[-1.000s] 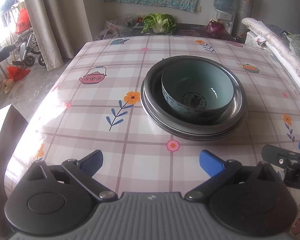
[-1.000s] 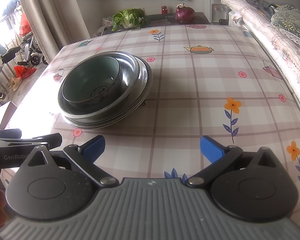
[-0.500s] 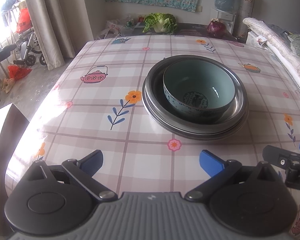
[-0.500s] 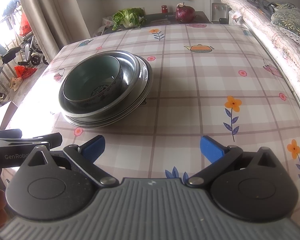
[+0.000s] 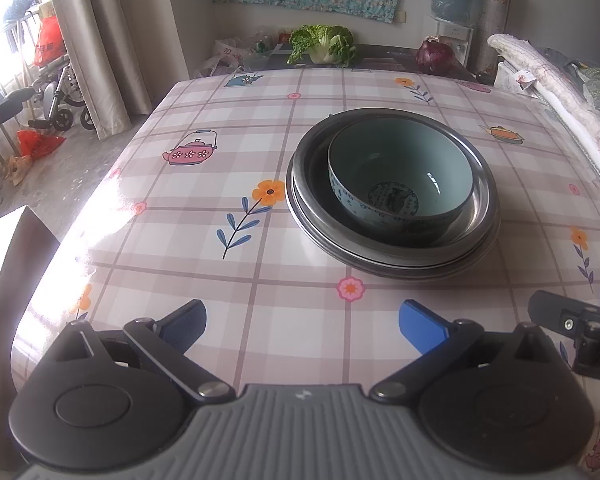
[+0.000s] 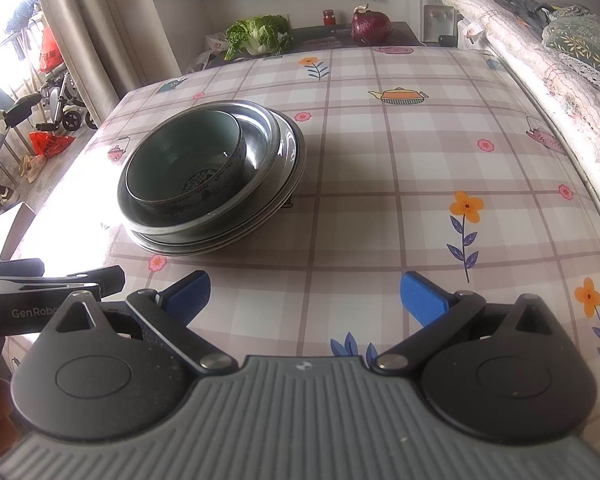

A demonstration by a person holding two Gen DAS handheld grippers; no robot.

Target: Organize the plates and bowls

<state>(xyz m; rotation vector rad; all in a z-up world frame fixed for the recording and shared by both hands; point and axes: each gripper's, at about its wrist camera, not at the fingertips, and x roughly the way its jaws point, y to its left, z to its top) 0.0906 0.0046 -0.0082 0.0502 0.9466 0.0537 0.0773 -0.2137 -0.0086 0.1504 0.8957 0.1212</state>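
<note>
A pale green ceramic bowl [image 5: 400, 178] [image 6: 185, 168] sits inside a steel bowl [image 5: 484, 184] [image 6: 259, 136], which rests on stacked steel plates [image 5: 384, 266] [image 6: 287, 168] on the checked tablecloth. My left gripper [image 5: 304, 322] is open and empty, near the table's front edge, short of the stack. My right gripper [image 6: 304, 296] is also open and empty, to the right of the stack and a bit back from it. Each gripper shows at the edge of the other's view.
The table [image 5: 203, 208] carries a plaid cloth with flower and teapot prints. Rolled bedding [image 6: 540, 60] lines its right side. Beyond the far edge, a cabbage [image 6: 259, 36] and a red onion [image 6: 370, 26] lie on a dark cabinet. Curtains and a wheelchair [image 5: 55, 96] stand at left.
Both views have shifted very slightly; the stack sits a little lower and to the right in the frames. The bowls and plates have not moved, and both grippers stay open.
</note>
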